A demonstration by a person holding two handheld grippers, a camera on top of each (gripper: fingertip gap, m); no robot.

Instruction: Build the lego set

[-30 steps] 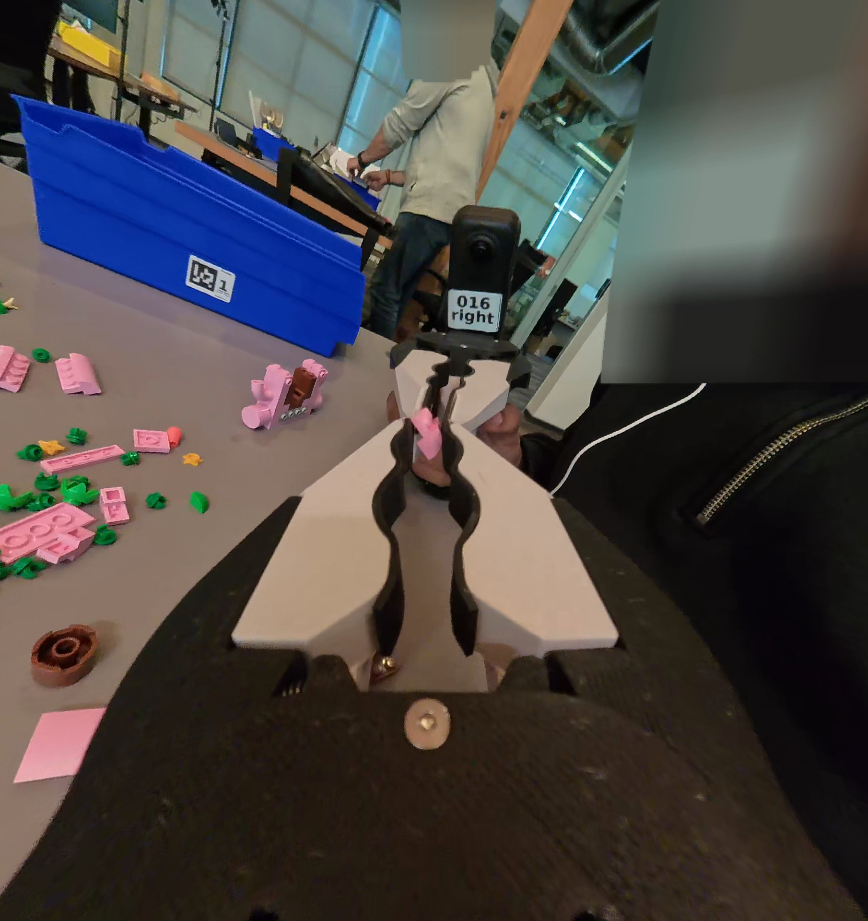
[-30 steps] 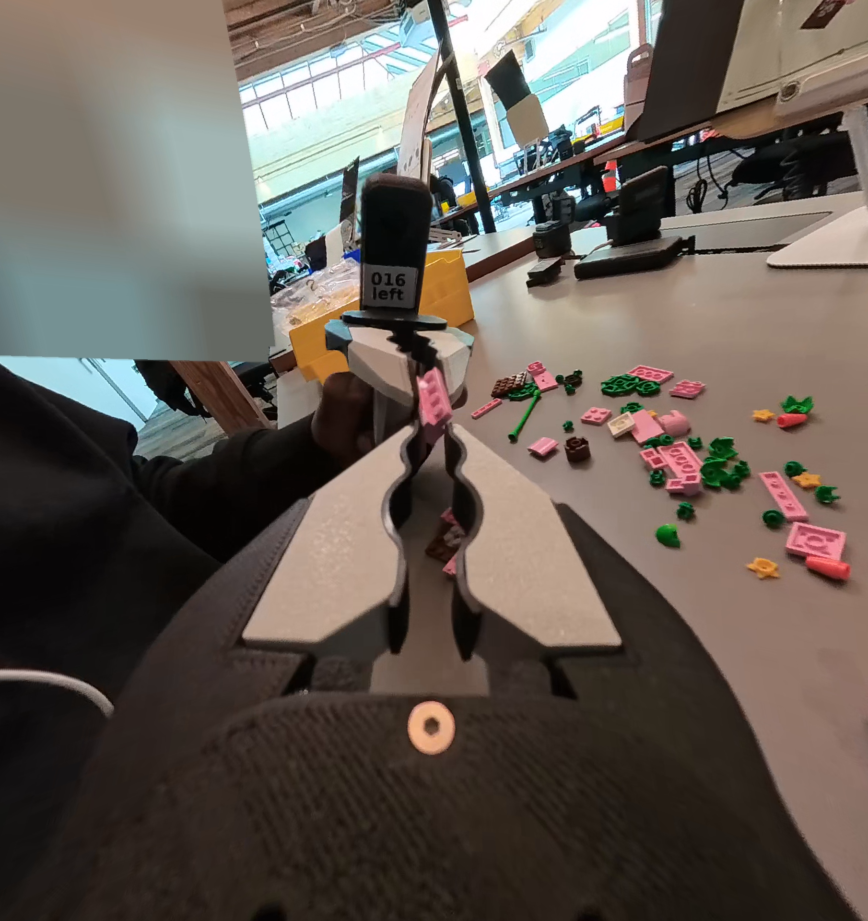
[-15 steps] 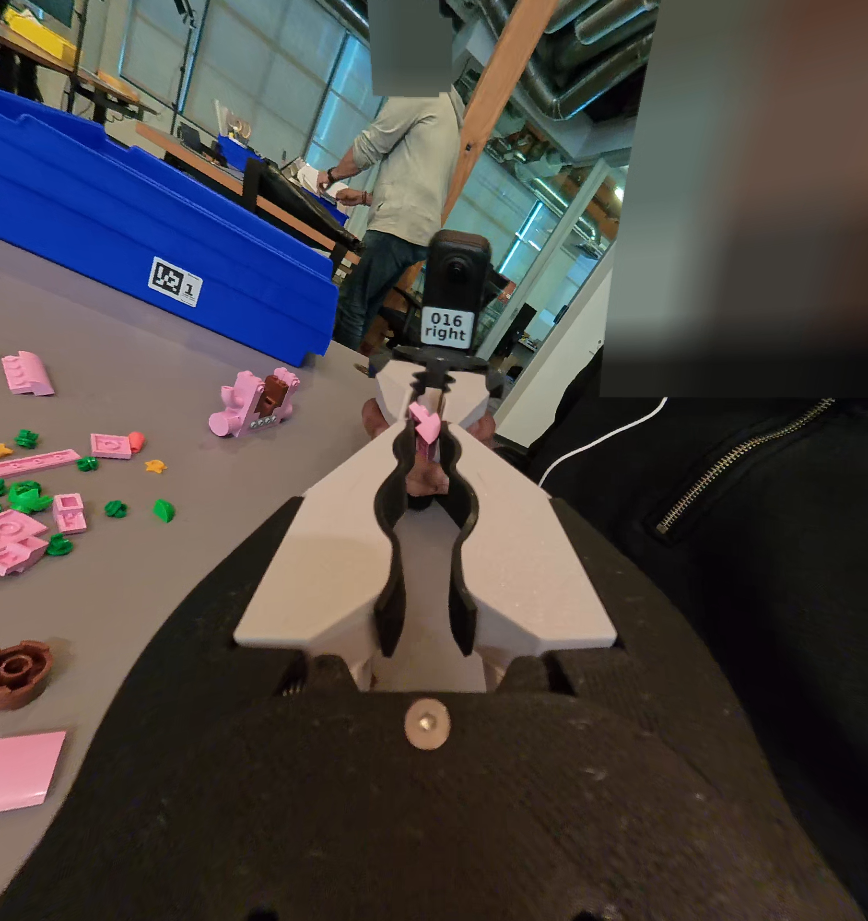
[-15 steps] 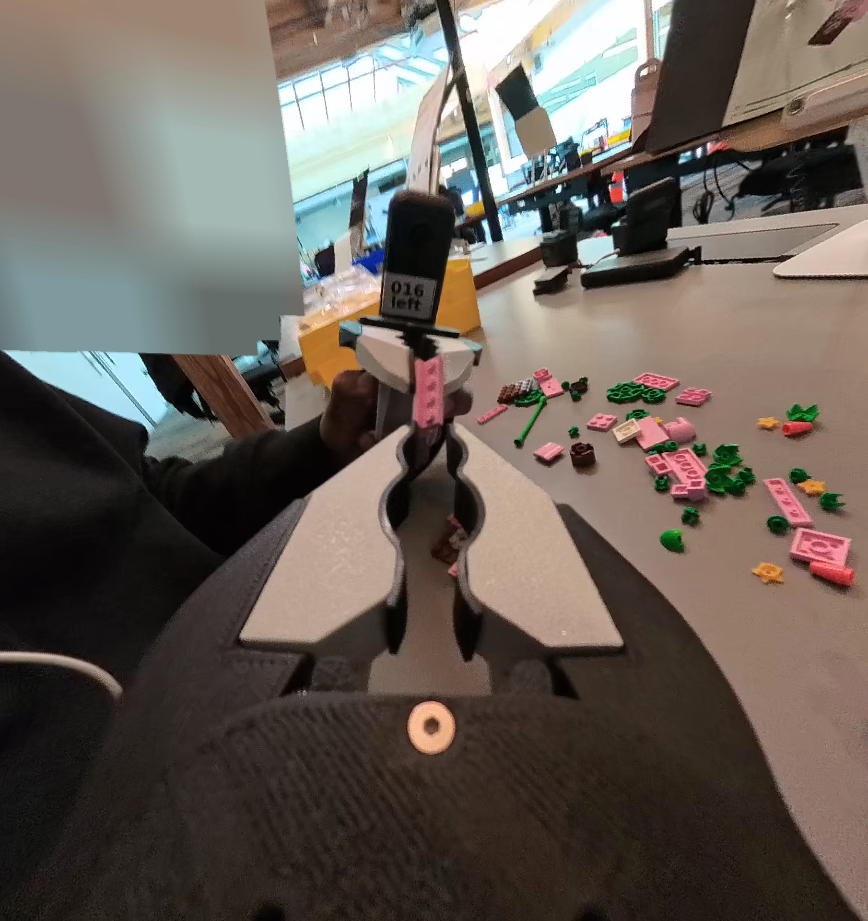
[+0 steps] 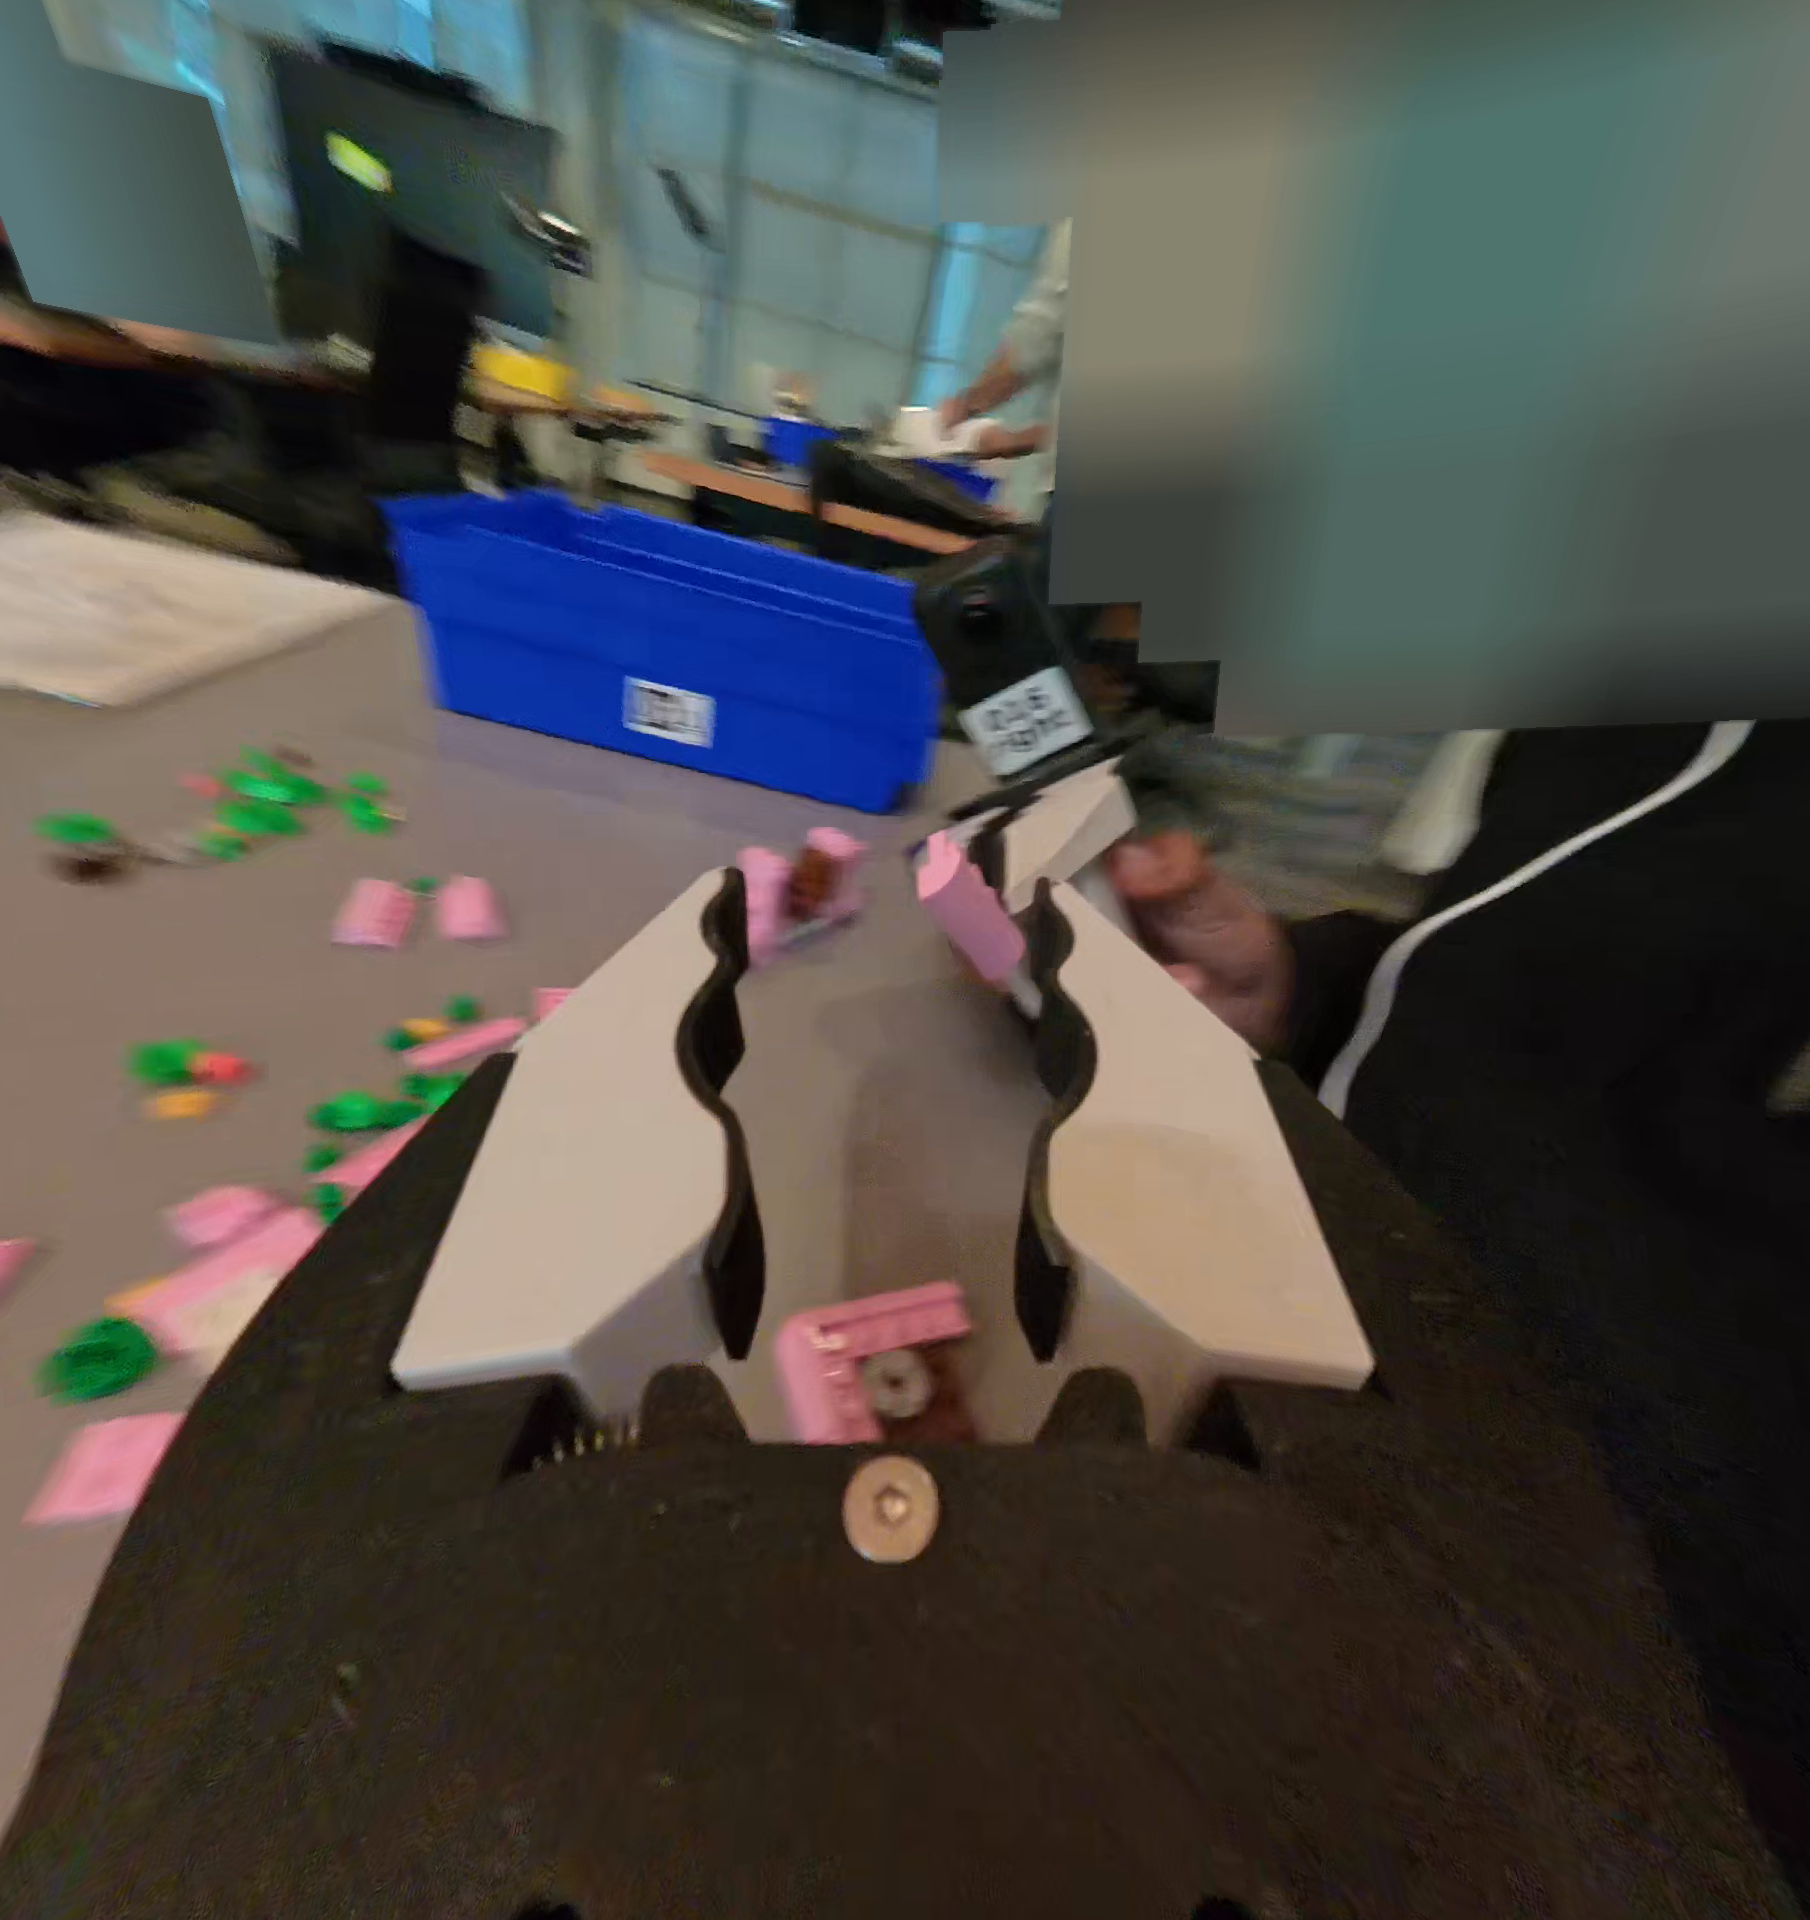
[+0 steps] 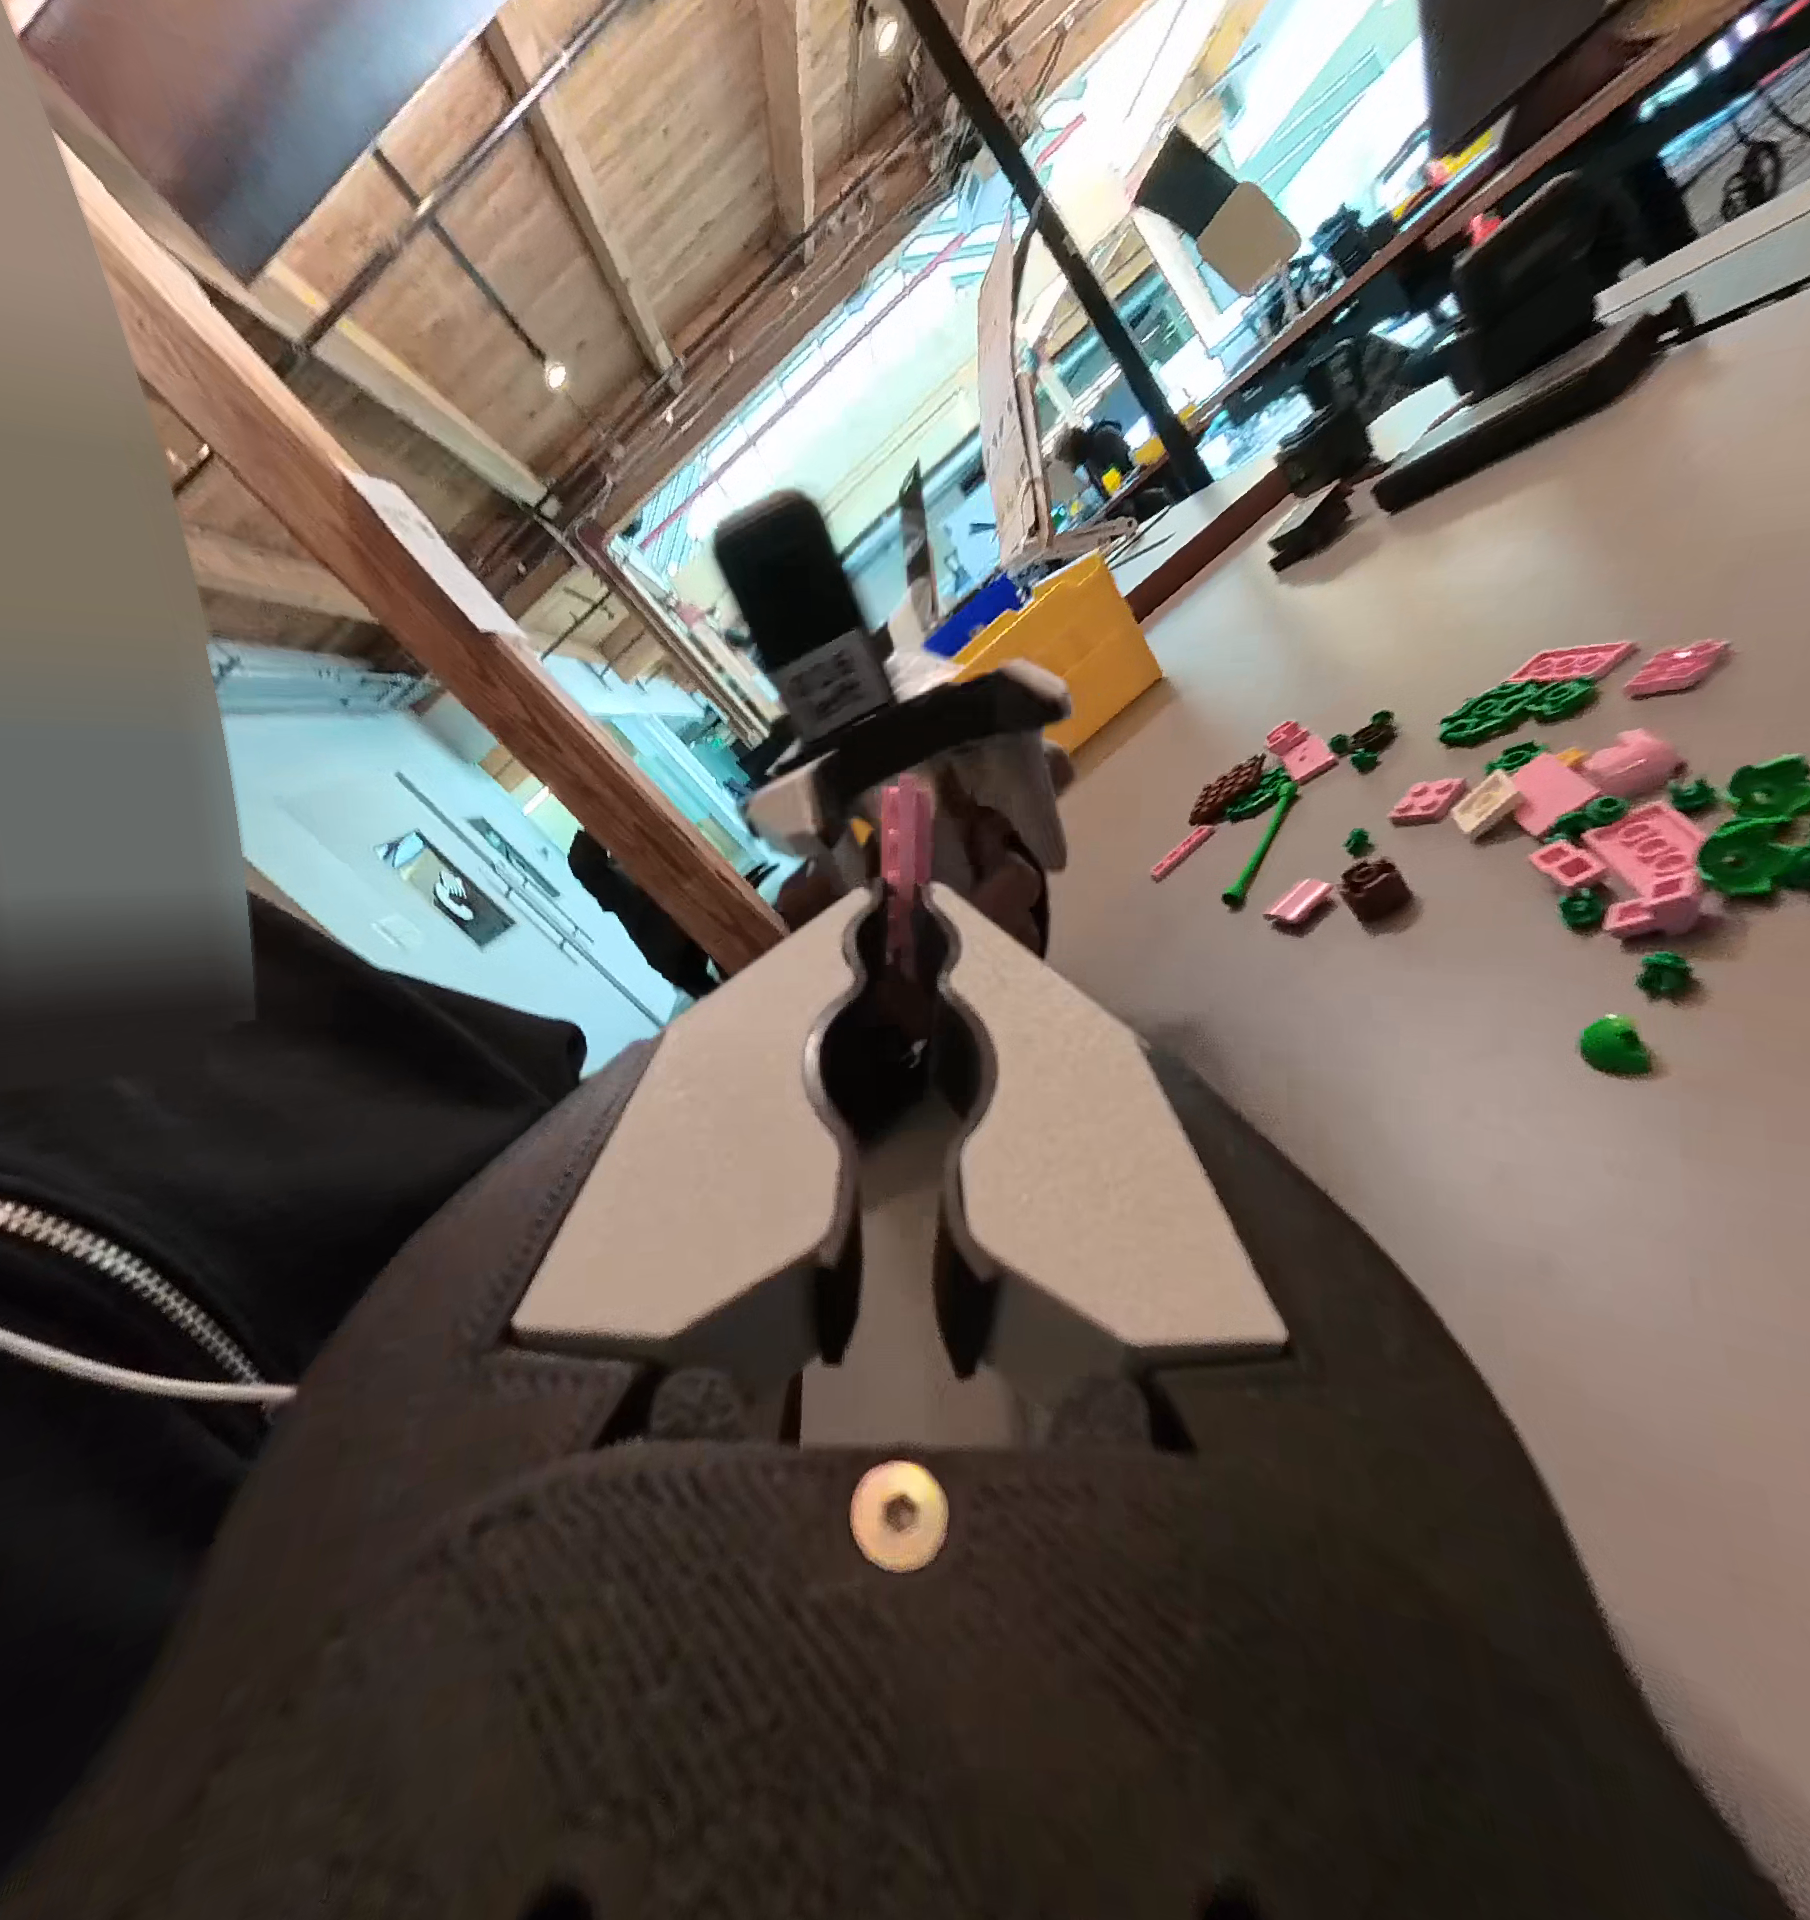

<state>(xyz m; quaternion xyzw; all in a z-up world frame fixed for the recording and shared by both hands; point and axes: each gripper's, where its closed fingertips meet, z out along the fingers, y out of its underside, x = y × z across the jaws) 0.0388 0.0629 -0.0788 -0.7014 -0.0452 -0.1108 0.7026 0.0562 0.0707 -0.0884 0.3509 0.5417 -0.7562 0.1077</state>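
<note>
— Two white labels are showing in the left wrist view, aren't they?
— Yes: one is sitting on the front wall of the blue bin (image 5: 672, 634), the other on the black camera block above the right gripper (image 5: 968, 847). Both are bearing dark print, smeared by blur.
— How are the left tongs standing?
— The left gripper (image 5: 885, 920) is gaping wide, with nothing between its fingers; a pink and brown sub-assembly (image 5: 875, 1361) is lying on the table (image 5: 589, 862) below its base.
— And the right tongs?
— The right gripper (image 6: 903, 904) is pinching together on a pink plate (image 6: 903, 847).
— Which way is the plate pointing?
— In the right wrist view it is standing edge-on, its long axis running out past the tips; in the left wrist view the pink plate (image 5: 968, 914) is slanting up to the left. Loose pink and green pieces (image 6: 1649, 842) are lying scattered on the table.
</note>
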